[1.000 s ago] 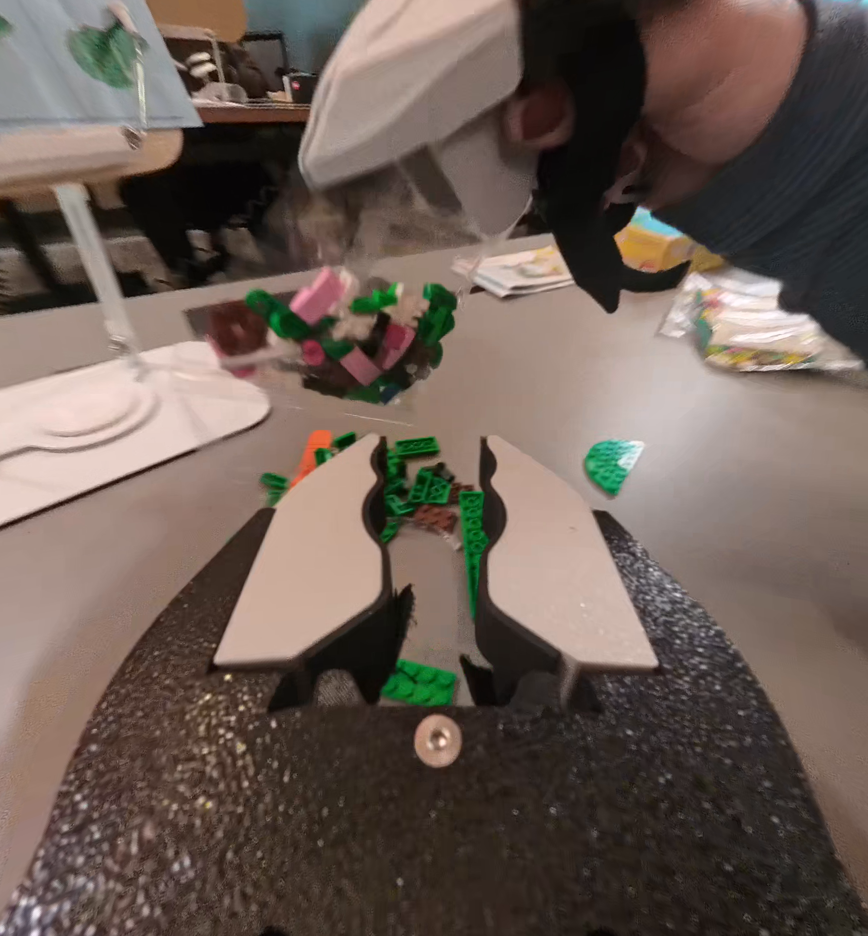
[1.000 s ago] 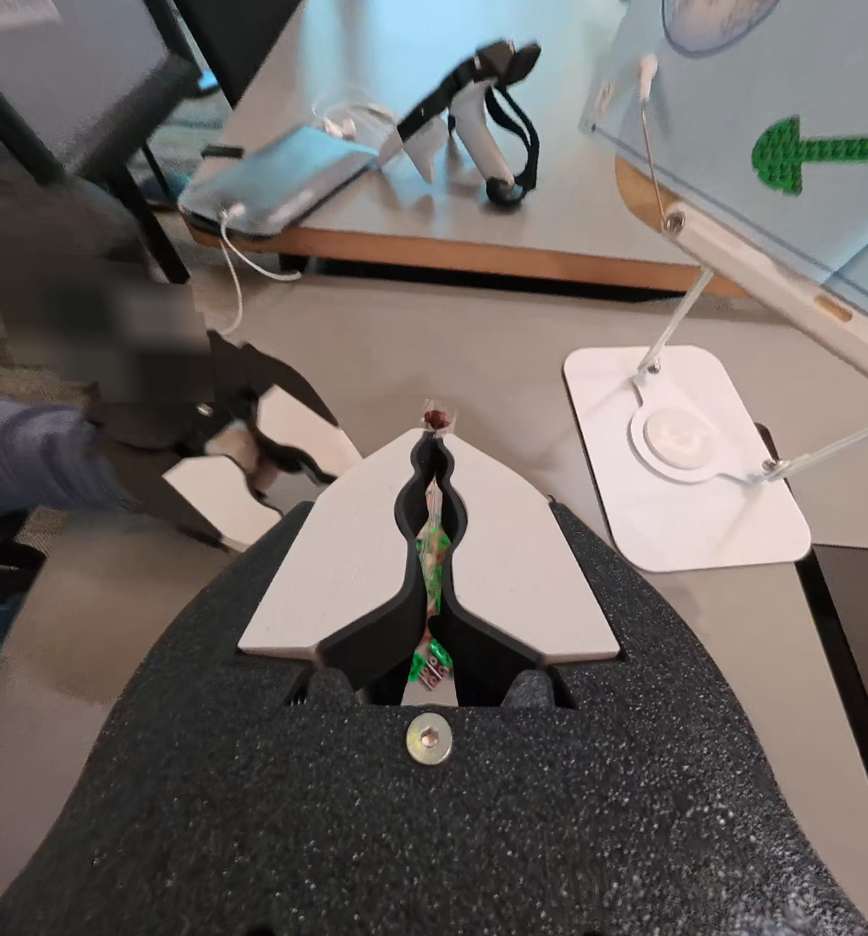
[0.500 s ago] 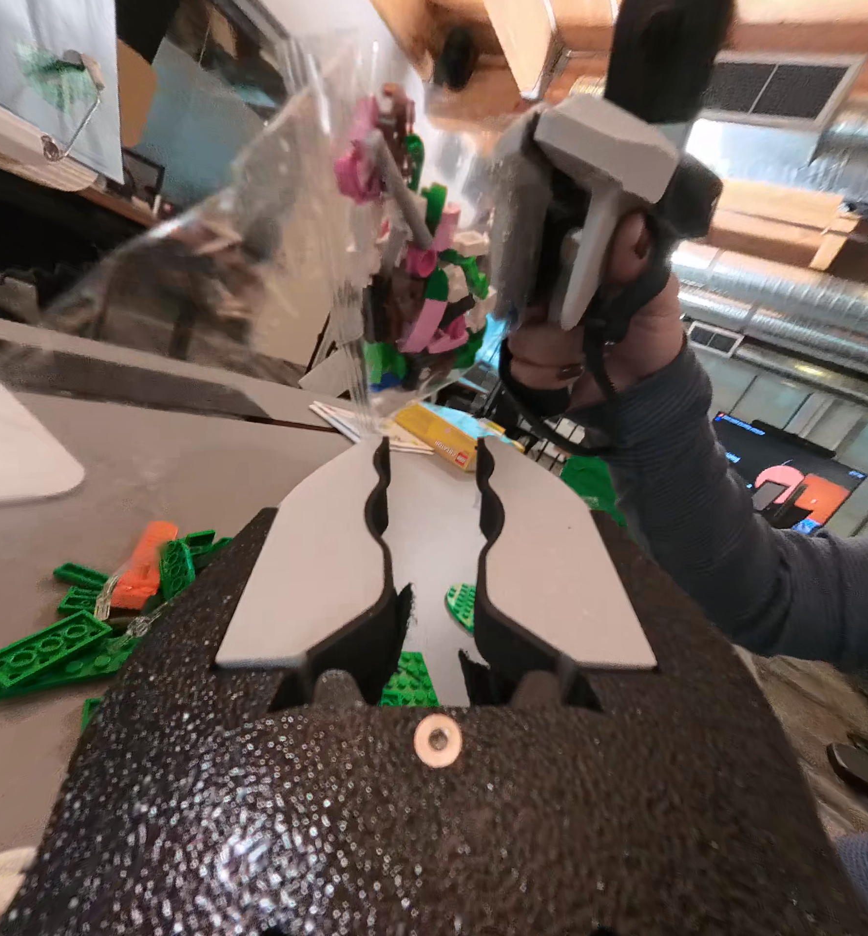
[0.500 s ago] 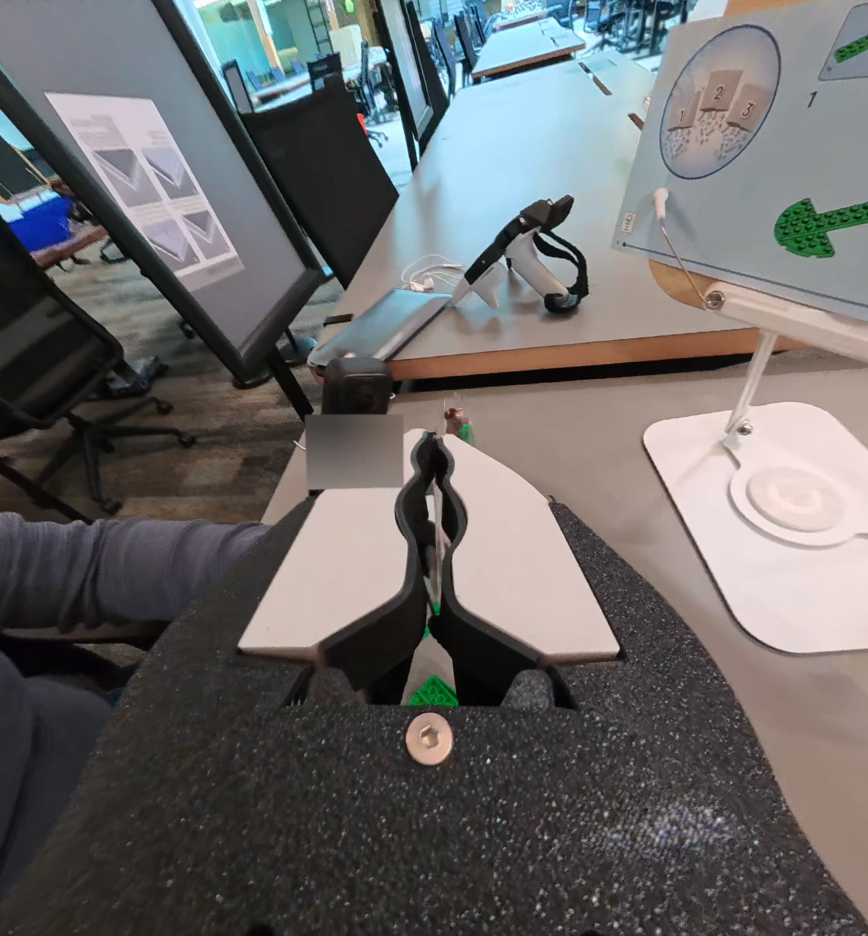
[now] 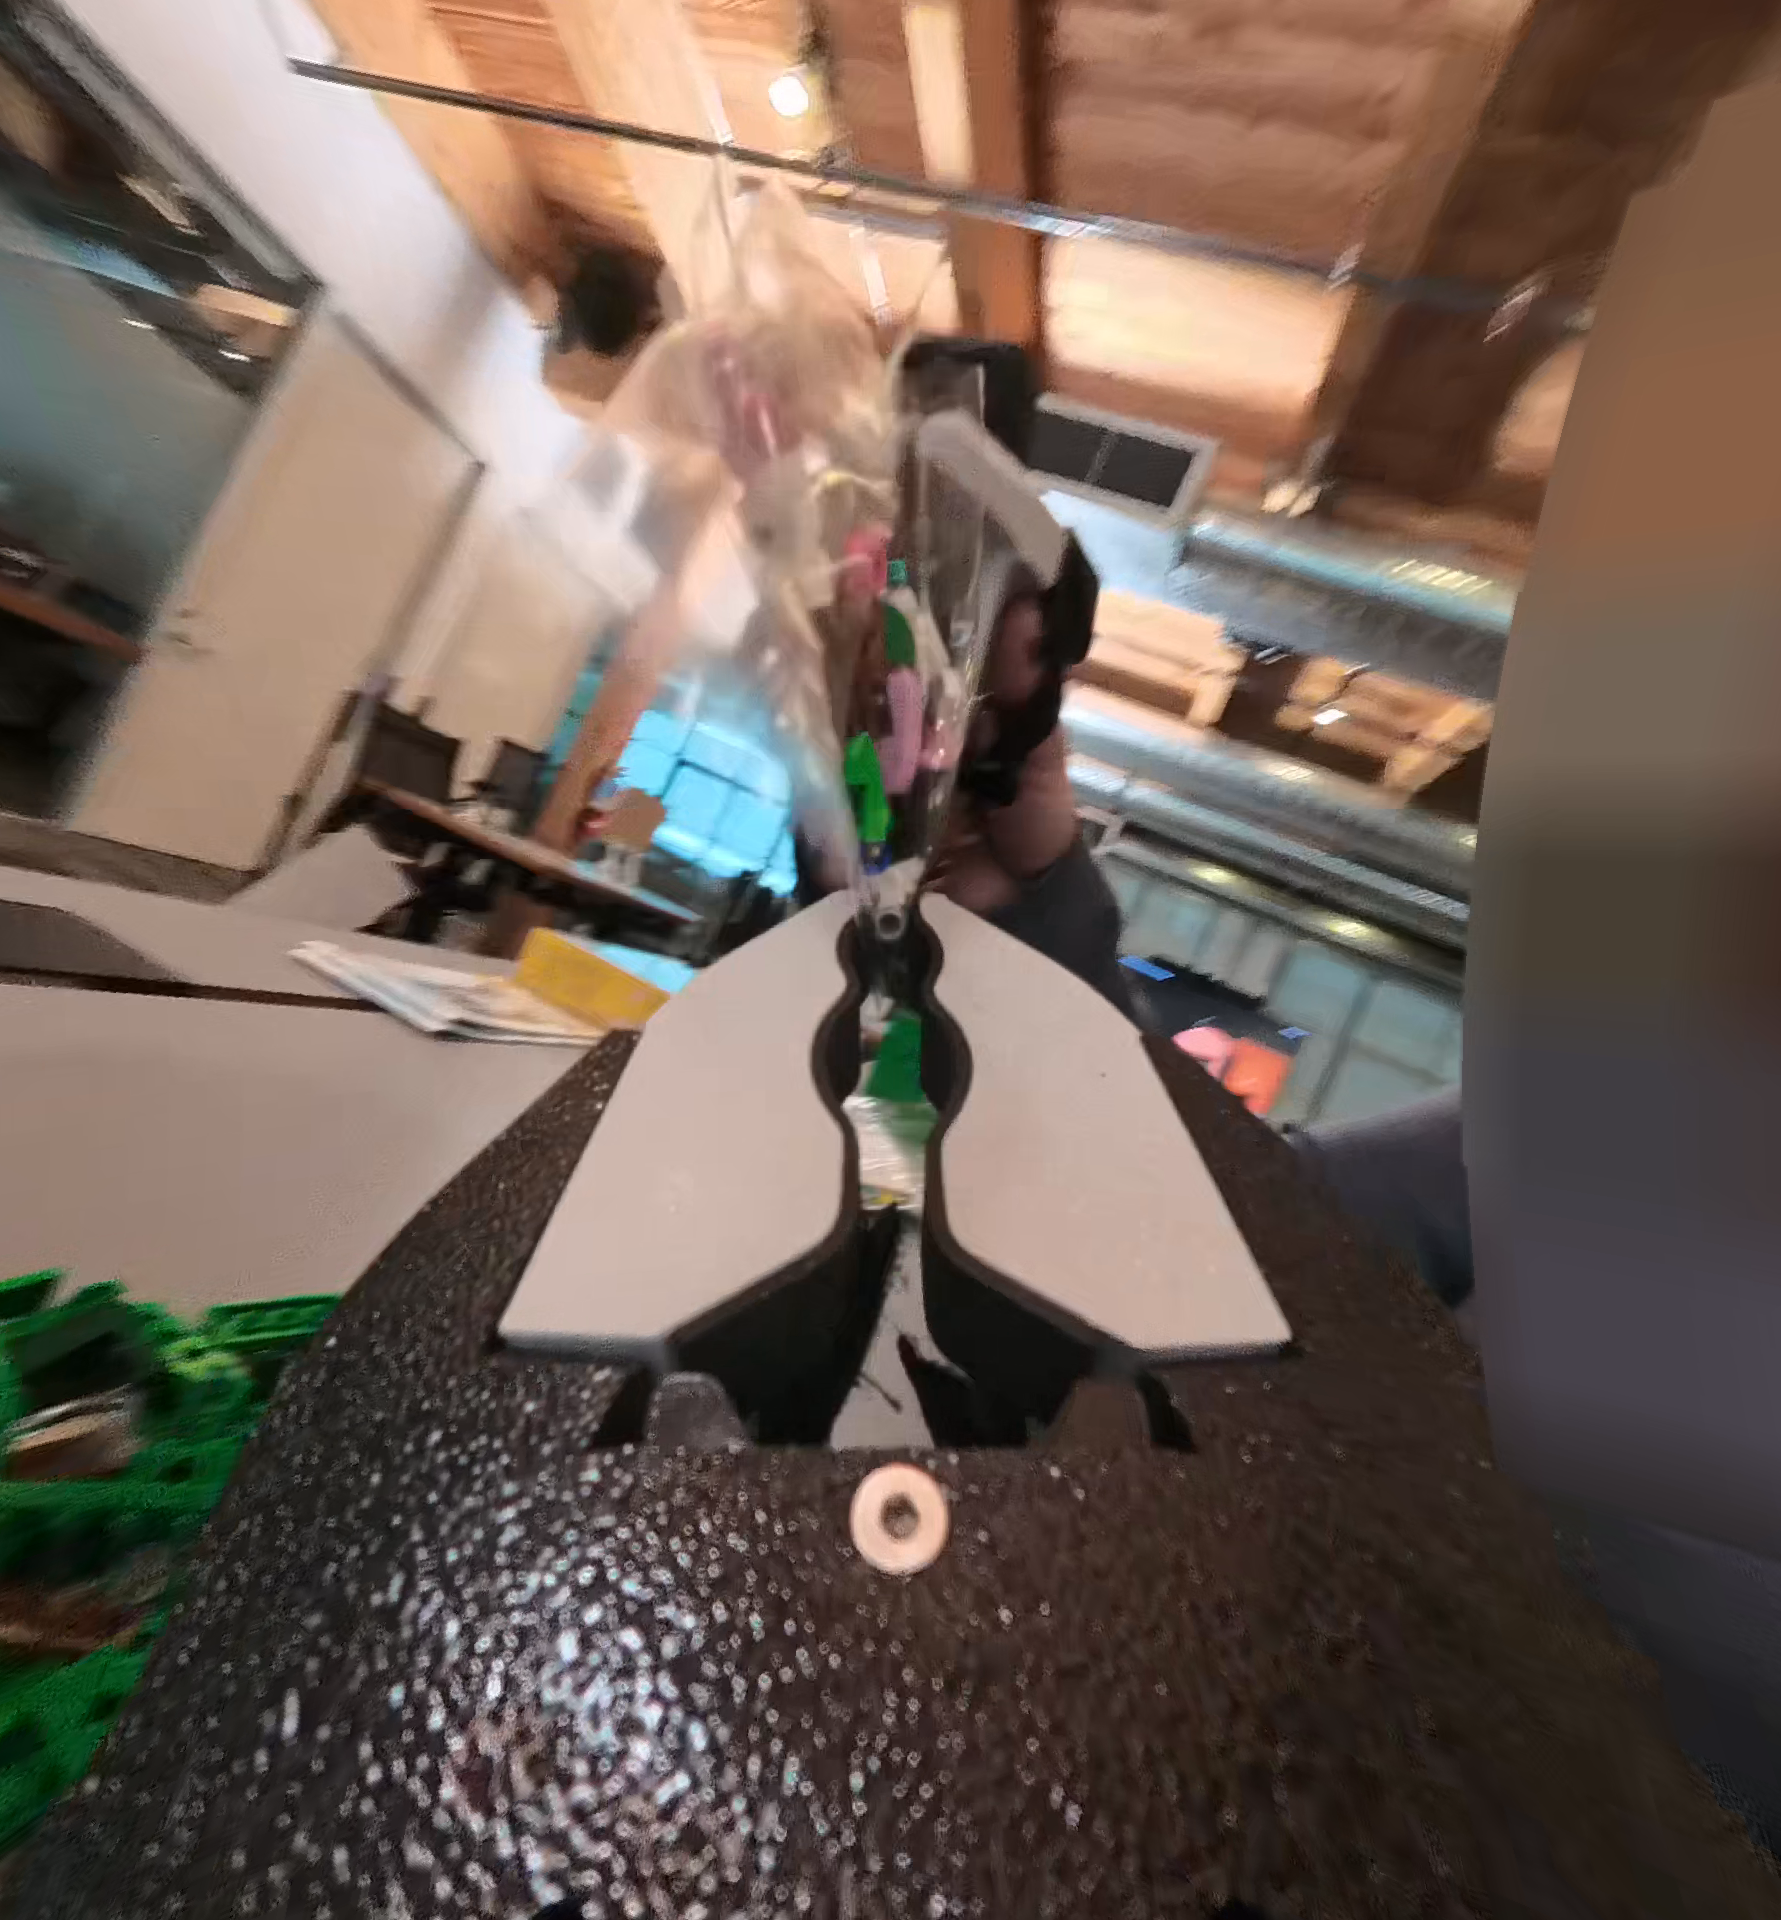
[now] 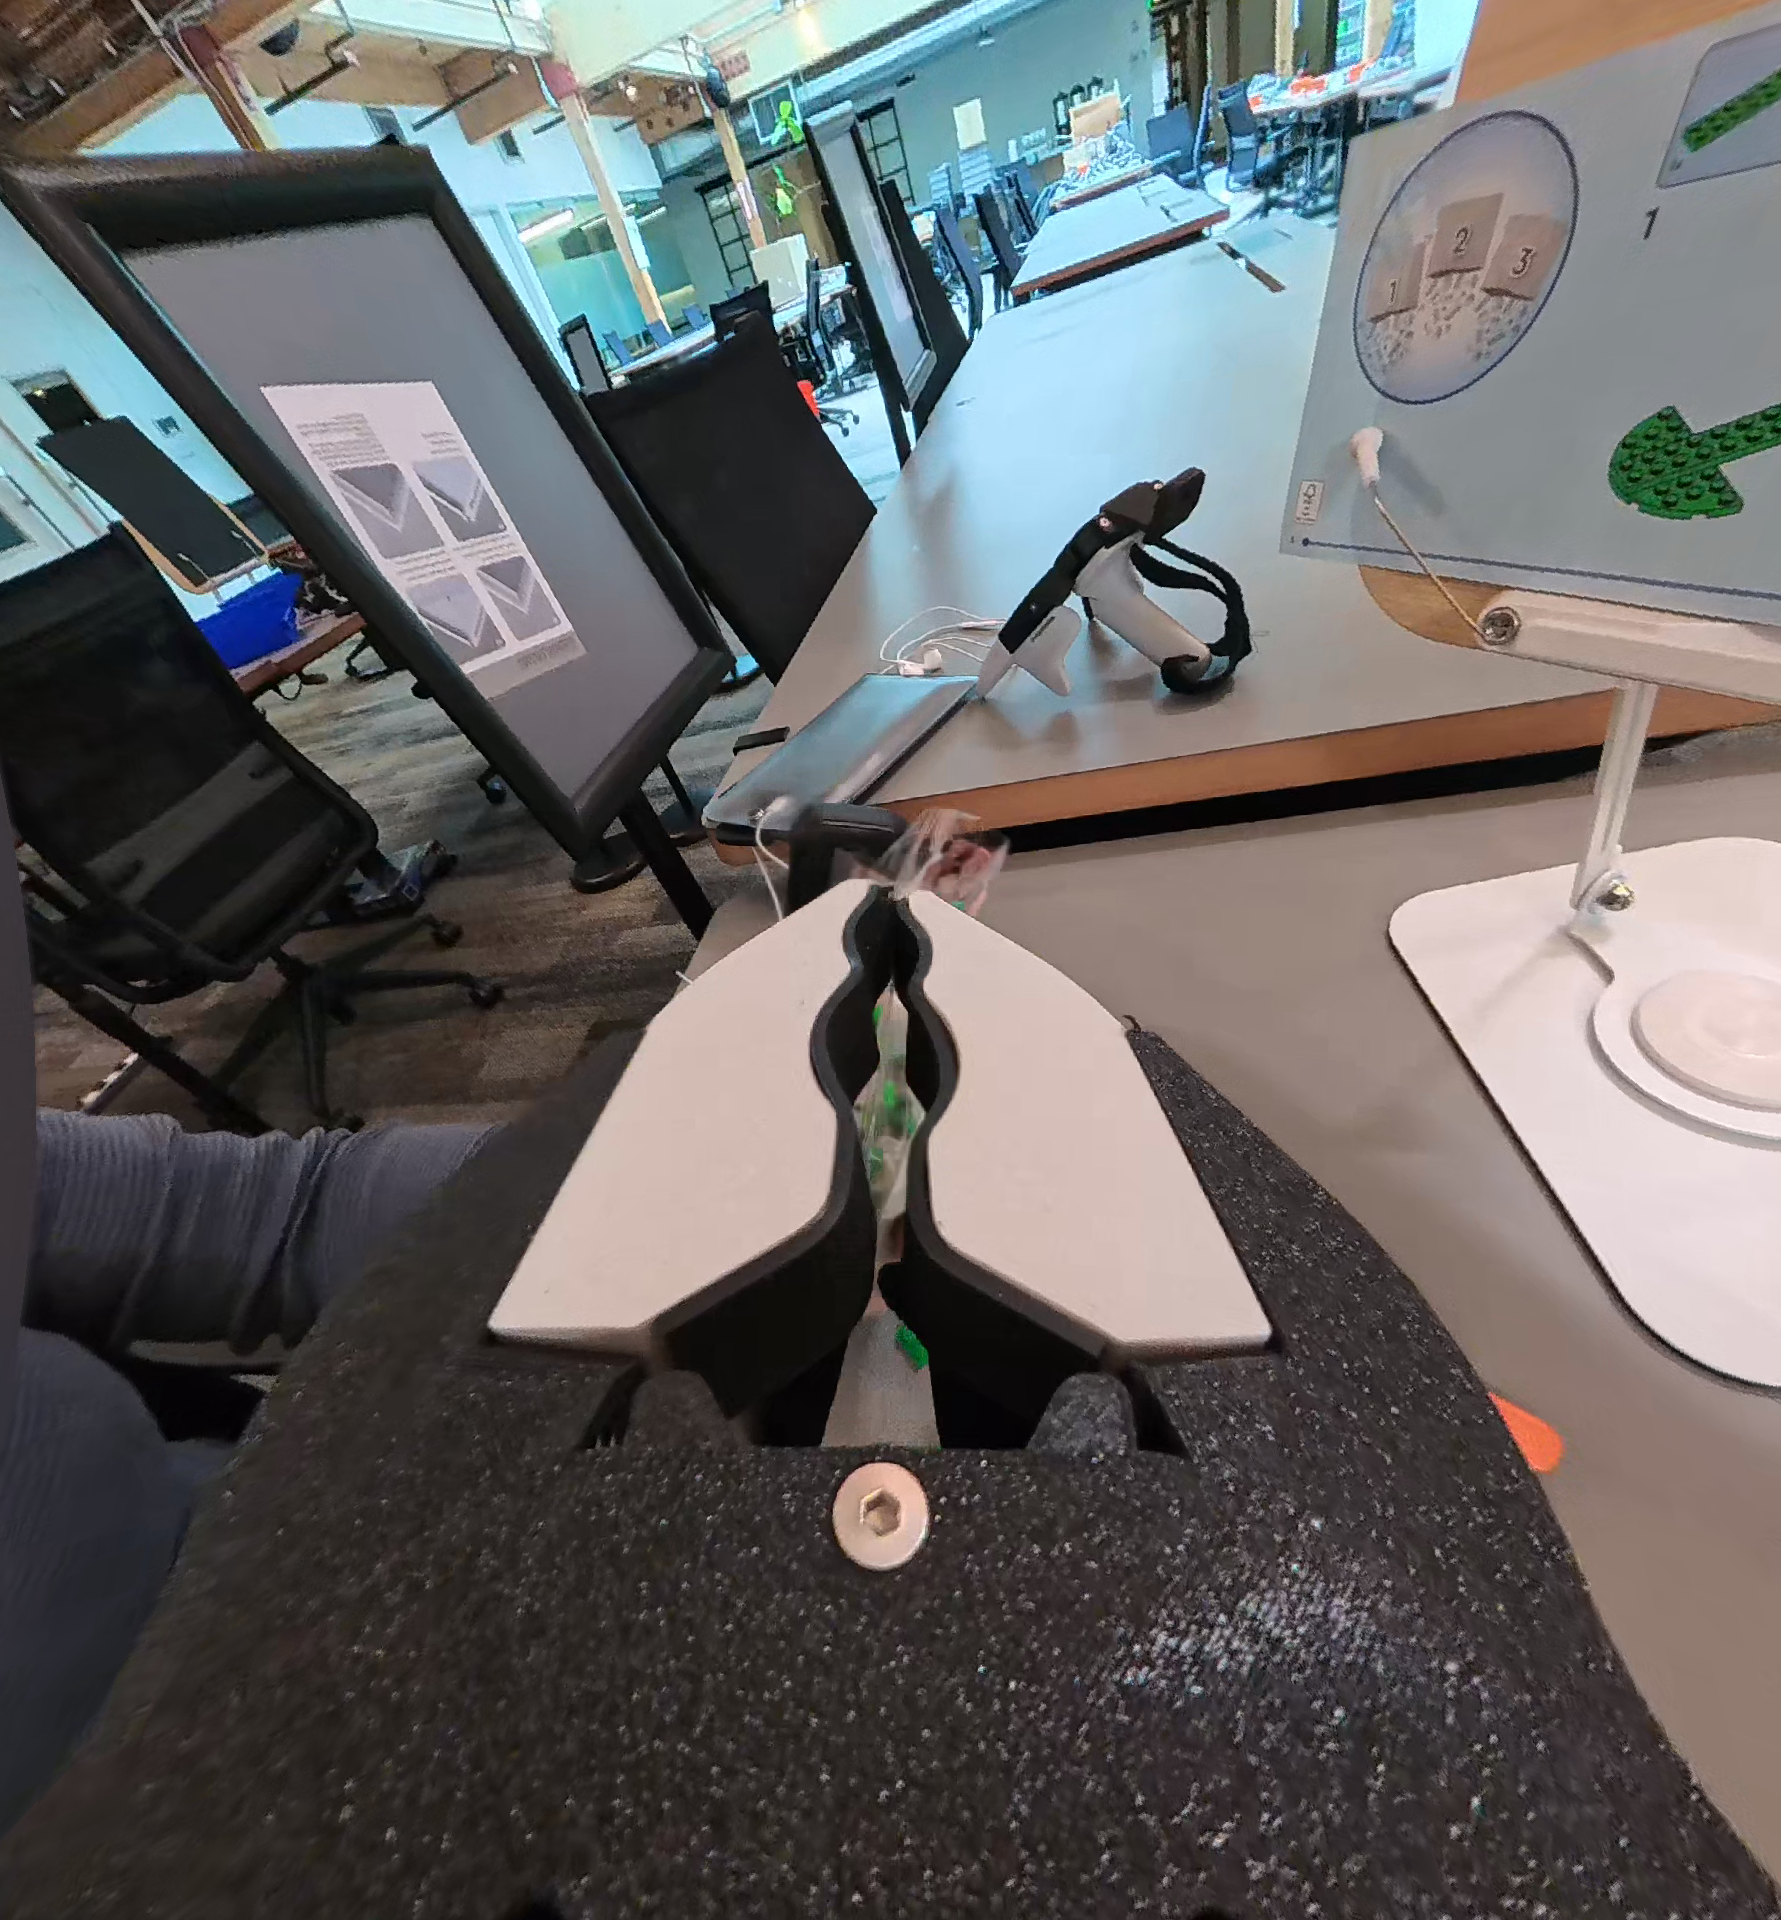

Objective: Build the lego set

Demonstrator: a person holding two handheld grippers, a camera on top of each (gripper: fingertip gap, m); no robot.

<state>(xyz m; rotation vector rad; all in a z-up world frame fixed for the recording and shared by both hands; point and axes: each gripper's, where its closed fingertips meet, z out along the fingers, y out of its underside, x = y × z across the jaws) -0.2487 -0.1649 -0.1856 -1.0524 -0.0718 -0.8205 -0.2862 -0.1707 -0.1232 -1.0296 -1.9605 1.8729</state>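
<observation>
A grey table [image 6: 1229, 997] fills the lower right of the right wrist view, in an open office with wooden ceiling beams, display boards and black chairs at left. Its near edge runs past the fingertips at frame centre, with carpet beyond; a white stand base [image 6: 1634, 1060] with an instruction sheet [image 6: 1592, 343] takes the right side. The right gripper [image 6: 891, 909] is pressed together, pinching a clear bag [image 6: 891, 1101]. The left gripper [image 5: 891, 920] is likewise closed on the bag's [image 5: 803, 582] lower end, the blurred bag rising upward, pink and green pieces inside. Loose green bricks [image 5: 55, 1455] lie lower left.
</observation>
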